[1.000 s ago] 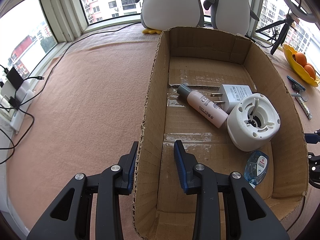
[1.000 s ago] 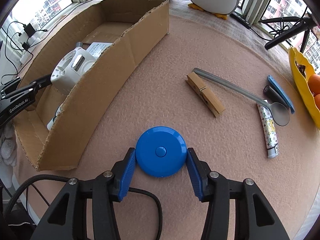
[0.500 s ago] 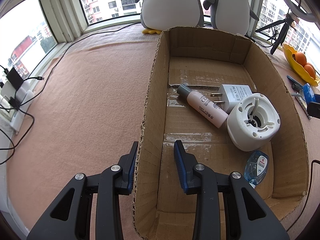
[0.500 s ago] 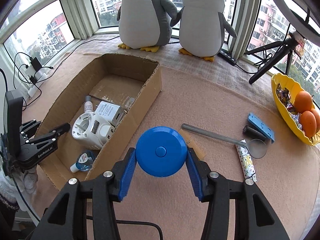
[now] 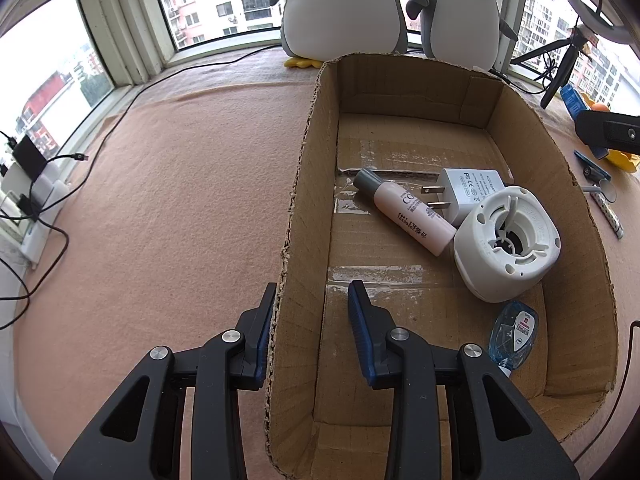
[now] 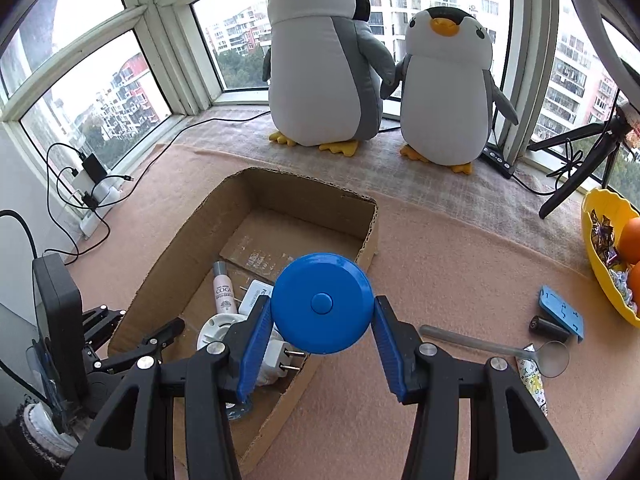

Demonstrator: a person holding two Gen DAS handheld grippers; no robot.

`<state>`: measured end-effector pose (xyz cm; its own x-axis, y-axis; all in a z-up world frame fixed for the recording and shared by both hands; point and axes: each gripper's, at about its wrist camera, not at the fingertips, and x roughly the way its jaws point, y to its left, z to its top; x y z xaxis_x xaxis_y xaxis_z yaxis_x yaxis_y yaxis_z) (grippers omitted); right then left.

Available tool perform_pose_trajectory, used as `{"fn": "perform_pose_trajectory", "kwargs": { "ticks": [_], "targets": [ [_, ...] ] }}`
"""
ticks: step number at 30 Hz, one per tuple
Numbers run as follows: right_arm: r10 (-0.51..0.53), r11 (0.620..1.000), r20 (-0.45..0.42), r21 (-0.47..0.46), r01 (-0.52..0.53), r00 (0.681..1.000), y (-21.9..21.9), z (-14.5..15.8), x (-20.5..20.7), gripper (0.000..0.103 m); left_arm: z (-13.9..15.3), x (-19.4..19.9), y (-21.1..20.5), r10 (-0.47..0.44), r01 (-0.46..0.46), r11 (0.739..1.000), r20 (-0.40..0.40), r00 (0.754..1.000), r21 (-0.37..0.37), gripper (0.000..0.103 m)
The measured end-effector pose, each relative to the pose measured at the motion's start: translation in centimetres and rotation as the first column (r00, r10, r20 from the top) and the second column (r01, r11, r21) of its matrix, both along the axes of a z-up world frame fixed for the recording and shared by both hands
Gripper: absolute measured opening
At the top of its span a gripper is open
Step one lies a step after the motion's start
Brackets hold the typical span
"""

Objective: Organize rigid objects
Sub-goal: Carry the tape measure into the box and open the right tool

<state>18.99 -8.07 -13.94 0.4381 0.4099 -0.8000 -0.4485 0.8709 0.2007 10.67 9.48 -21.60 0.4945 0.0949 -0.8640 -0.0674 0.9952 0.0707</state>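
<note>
**Support surface and items resting on it**

A pink felt-like mat (image 6: 460, 264) is covering the sill platform. Lying directly on it: an open brown cardboard box (image 6: 372, 236), two plush grey-and-white penguins (image 6: 320, 76), a yellow fruit bowl (image 6: 596, 252), a grey long-handled spoon (image 6: 492, 346), a patterned white tube (image 6: 534, 384), a blue flat clip (image 6: 560, 316), and a black tripod (image 6: 576, 160).

Matt corrugated cardboard box (image 5: 592, 264), glossy blue plastic disc (image 6: 322, 302) — fuzzy carpet (image 5: 180, 200)
</note>
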Motion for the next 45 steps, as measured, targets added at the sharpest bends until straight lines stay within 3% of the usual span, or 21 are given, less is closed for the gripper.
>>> {"fn": "perform_pose_trajectory", "kwargs": {
  "ticks": [30,34,45],
  "targets": [
    [0.031,0.998,0.004,-0.047,-0.031,0.999,4.1,-2.0,2.6,0.047,0.0,0.0,0.0,0.001,-0.001,1.000,0.000,1.000,-0.006,0.033],
    [0.039,0.999,0.015,-0.037,-0.038,0.999,4.2,-1.5,2.4,0.061,0.0,0.0,0.0,0.001,-0.001,1.000,0.000,1.000,-0.004,0.033],
    [0.028,0.999,0.041,-0.035,-0.026,0.999,3.9,-0.8,2.1,0.066,0.0,-0.1,0.0,0.002,-0.002,1.000,0.001,1.000,-0.004,0.033]
  ]
}}
